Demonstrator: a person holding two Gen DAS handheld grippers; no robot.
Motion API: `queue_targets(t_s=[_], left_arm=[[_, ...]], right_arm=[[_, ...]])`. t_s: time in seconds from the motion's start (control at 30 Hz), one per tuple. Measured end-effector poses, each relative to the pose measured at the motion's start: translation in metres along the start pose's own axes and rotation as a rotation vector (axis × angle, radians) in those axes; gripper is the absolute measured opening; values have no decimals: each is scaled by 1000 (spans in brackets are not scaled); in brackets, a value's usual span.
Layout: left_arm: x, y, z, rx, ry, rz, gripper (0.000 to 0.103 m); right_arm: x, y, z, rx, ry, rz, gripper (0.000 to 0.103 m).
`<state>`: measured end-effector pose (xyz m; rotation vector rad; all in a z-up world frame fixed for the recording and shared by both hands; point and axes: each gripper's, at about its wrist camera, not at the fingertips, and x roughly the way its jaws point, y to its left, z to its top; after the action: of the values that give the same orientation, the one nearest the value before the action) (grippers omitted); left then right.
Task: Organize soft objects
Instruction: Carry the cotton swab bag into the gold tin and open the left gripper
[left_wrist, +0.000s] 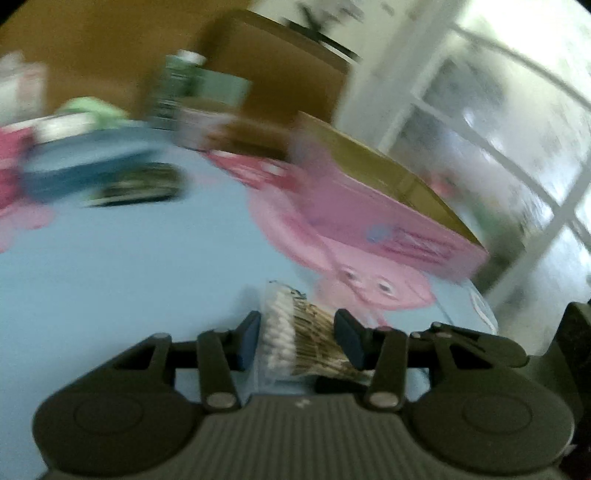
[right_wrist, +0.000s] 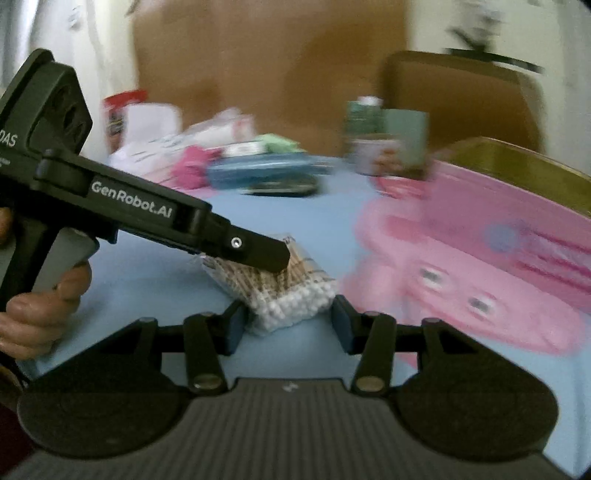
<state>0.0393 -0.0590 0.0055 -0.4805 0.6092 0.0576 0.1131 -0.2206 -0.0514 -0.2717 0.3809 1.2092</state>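
A clear packet of cotton swabs (left_wrist: 299, 339) with wooden sticks and white tips sits between the fingers of my left gripper (left_wrist: 300, 339), which is shut on it. In the right wrist view the same packet (right_wrist: 280, 291) is held by the left gripper (right_wrist: 271, 254), which comes in from the left. My right gripper (right_wrist: 286, 325) is open, its fingers on either side of the packet's white-tipped end, apart from it. A pink box (left_wrist: 388, 221) with a gold inside stands to the right on the blue tablecloth (left_wrist: 129, 277).
At the back lie a blue flat case (right_wrist: 258, 171), a pink cloth (right_wrist: 190, 166), a green cloth (right_wrist: 280, 142), white packets (right_wrist: 155, 122) and a green bottle (right_wrist: 364, 122). A wooden chair (right_wrist: 458, 96) stands behind the table. A window (left_wrist: 498, 129) is at the right.
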Motion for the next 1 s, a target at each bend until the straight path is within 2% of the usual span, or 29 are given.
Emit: queue_targets(t_s=[0.13,0.27,0.37,0.5,0.63,0.73,0.8,0.83,0.87,0.9,0.93,0.97,1.0], left_arm=[[46,-52,12,110,70,-57,45],[77,-97,17,202,91,-85,45],[82,-126,30,258,50,-106,45],[78,-156,57,324,-56,-135,45],[95,-173,84,364,-127,-111,49],[119,-171,97,351,-123,-72,51],[131,-167,100,340,-125,-19,59],[135,-165,100,332,-128,6,60],[138,-161,100,323,-128,23,62],[141,-158,101,313,-125,35,65],[140,-154,100,303,-126,45,68],[136,-149,99,296,-139,52,77],[131,-146,97,295,-157,63,84]], right_arm=[[-28,-37,-24,91,-50,-110,52],[-49,-71,-42,190,-99,-195,52],[-61,-90,-43,228,-168,-246,52],[-78,-109,-23,231,-303,-298,52],[-74,-129,9,200,-345,-362,52],[-55,-147,27,198,-318,-401,52],[-41,-156,36,200,-282,-437,52],[-33,-160,39,194,-265,-458,53],[-25,-162,41,187,-242,-483,58],[-18,-163,43,185,-221,-511,72],[-16,-163,44,189,-218,-537,79],[-17,-162,41,198,-231,-555,88],[-20,-160,38,205,-244,-556,88]])
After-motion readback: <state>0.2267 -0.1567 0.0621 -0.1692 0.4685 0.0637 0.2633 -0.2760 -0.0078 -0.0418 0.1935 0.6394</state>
